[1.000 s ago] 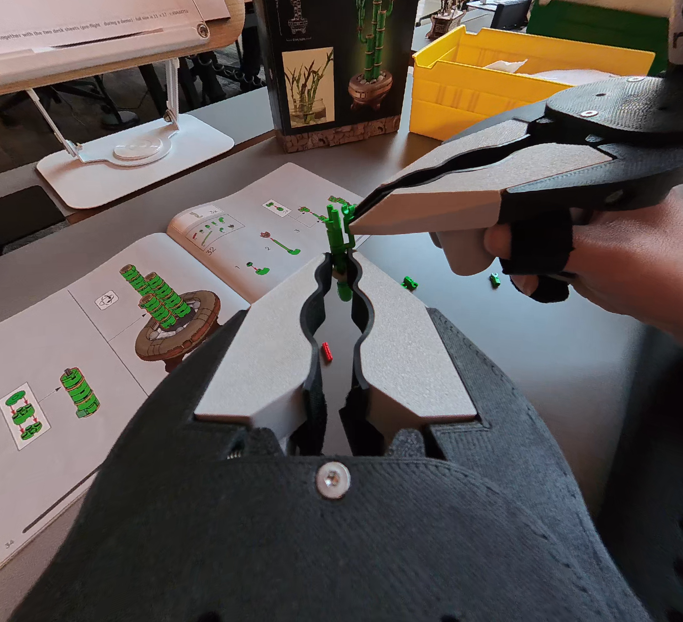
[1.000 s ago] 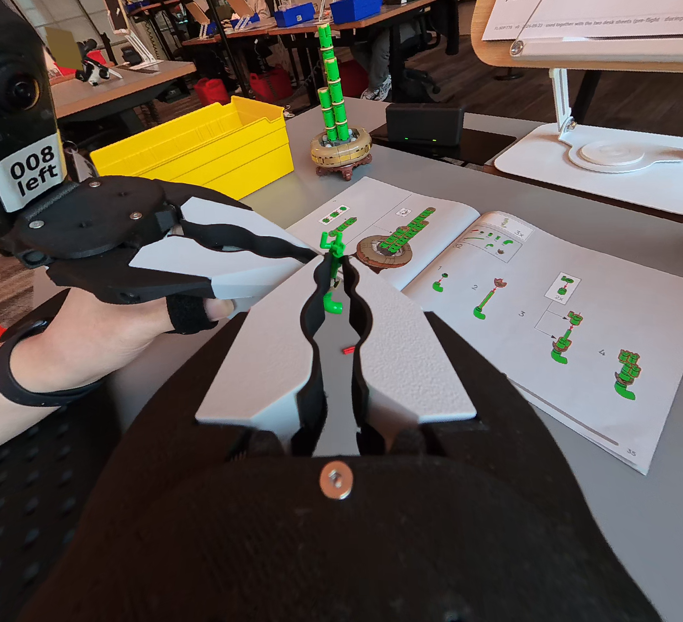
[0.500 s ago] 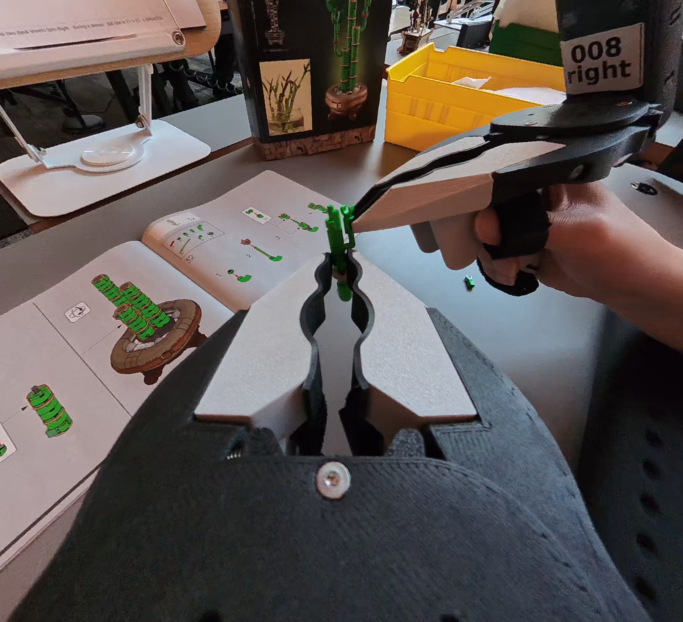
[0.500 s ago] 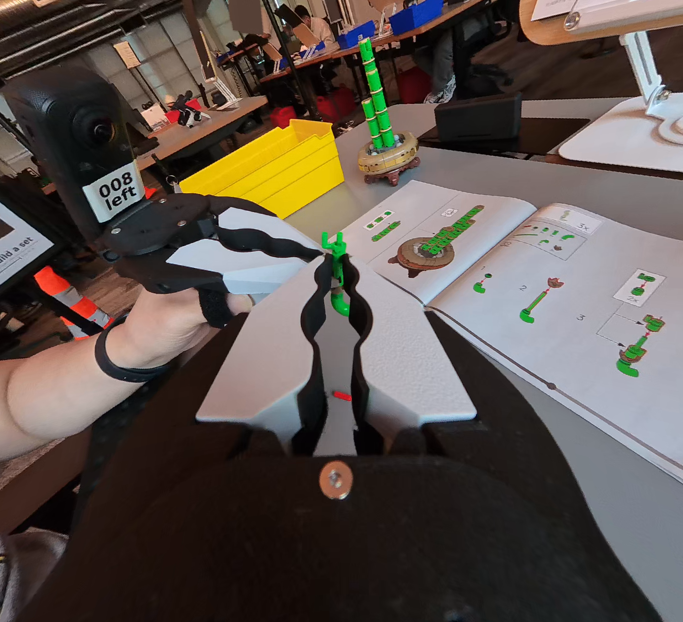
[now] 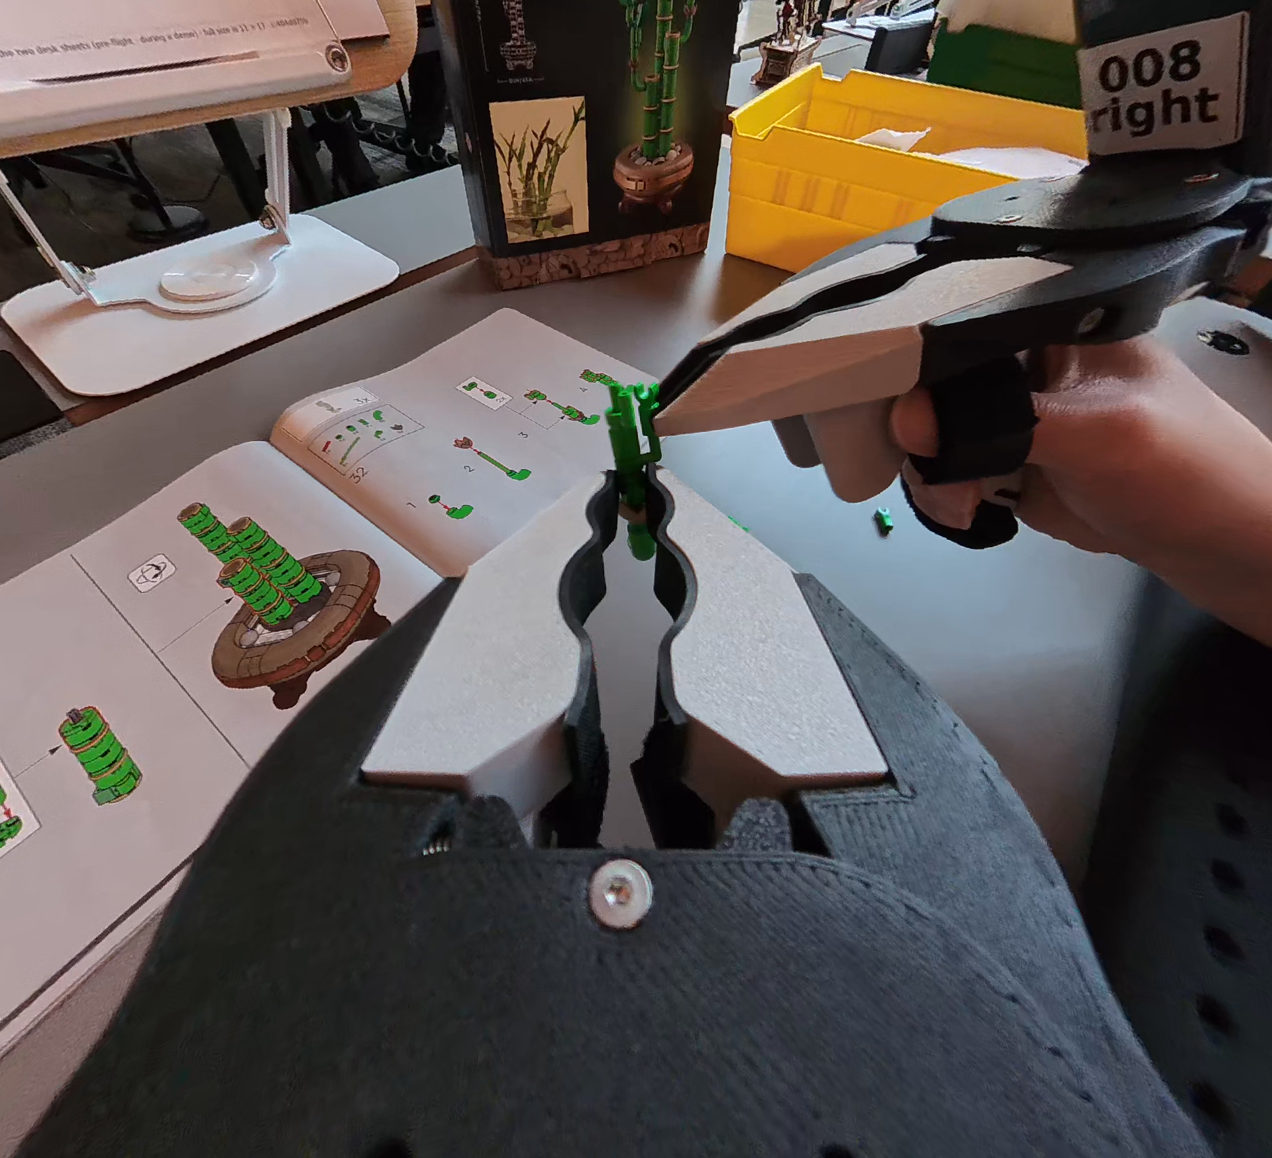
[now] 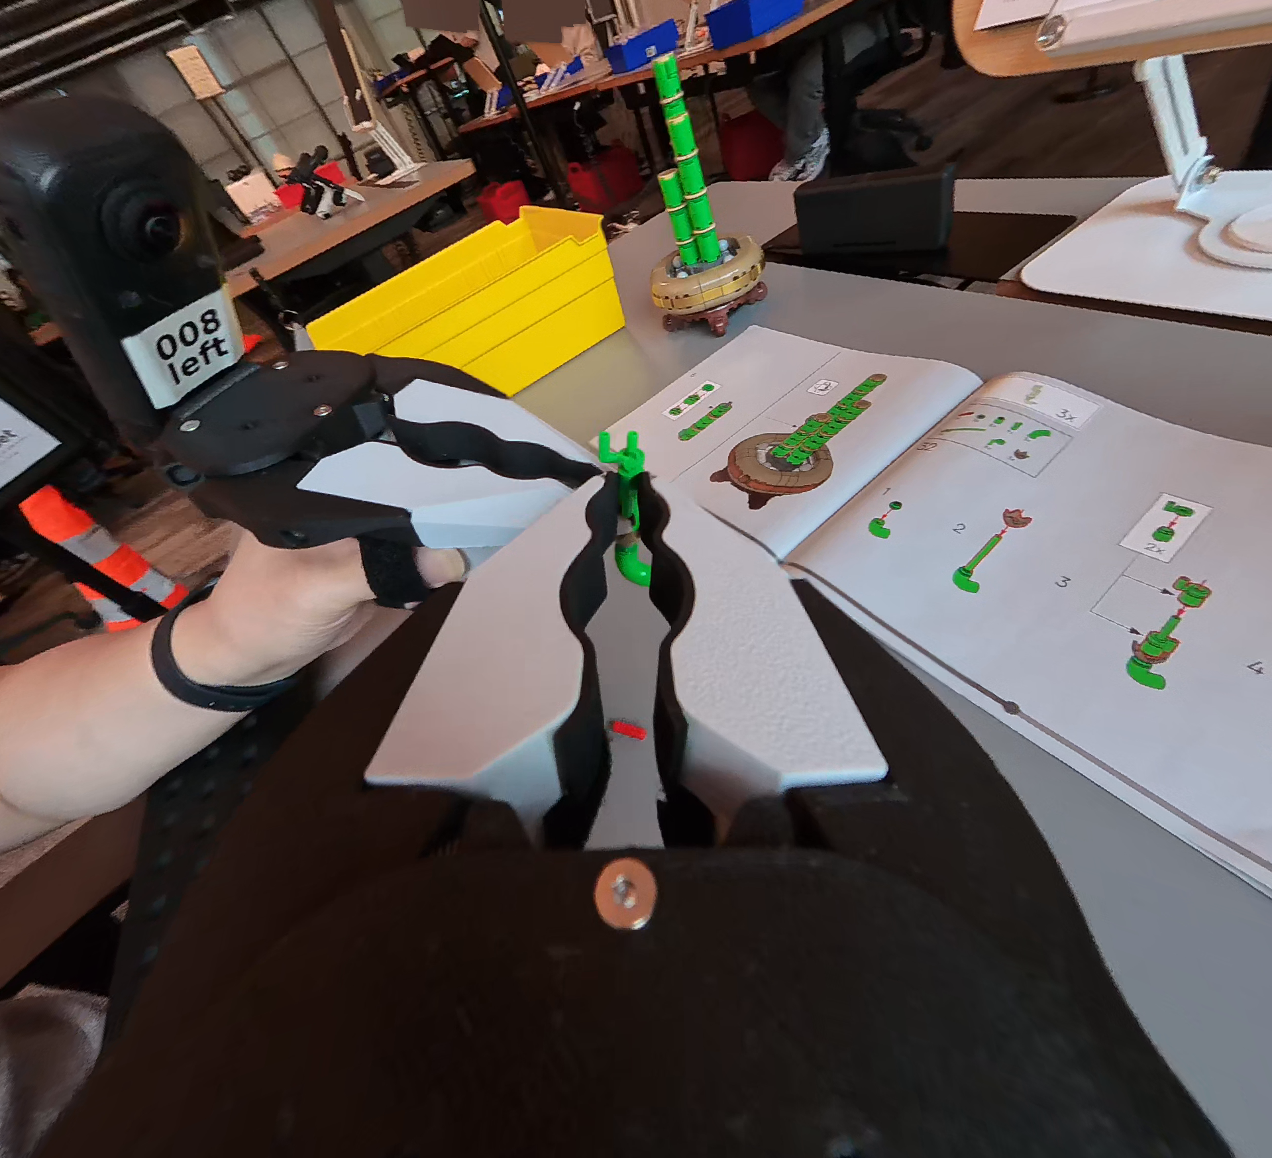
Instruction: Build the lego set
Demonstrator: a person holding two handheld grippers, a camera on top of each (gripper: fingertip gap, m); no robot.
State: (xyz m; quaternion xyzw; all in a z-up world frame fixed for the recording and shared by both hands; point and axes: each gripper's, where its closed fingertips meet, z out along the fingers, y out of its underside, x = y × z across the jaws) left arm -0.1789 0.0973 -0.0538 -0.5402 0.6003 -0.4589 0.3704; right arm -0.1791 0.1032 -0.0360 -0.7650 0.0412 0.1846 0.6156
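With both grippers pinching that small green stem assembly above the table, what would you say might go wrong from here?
1. The left gripper and right gripper both clamp the thin green stem near their tips; opposing pulls might snap the joints apart.
2. It is held above the table, so a slip may drop pieces among the loose bits, such as the small green piece.

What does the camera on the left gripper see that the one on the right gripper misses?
Only the left wrist view shows the tall black product box and a loose green brick on the grey table. Only the right wrist view shows the built green bamboo model in its round tan pot and a small red pin. Both show the slim green stem piece pinched by both grippers, the open instruction booklet and a yellow plastic bin.
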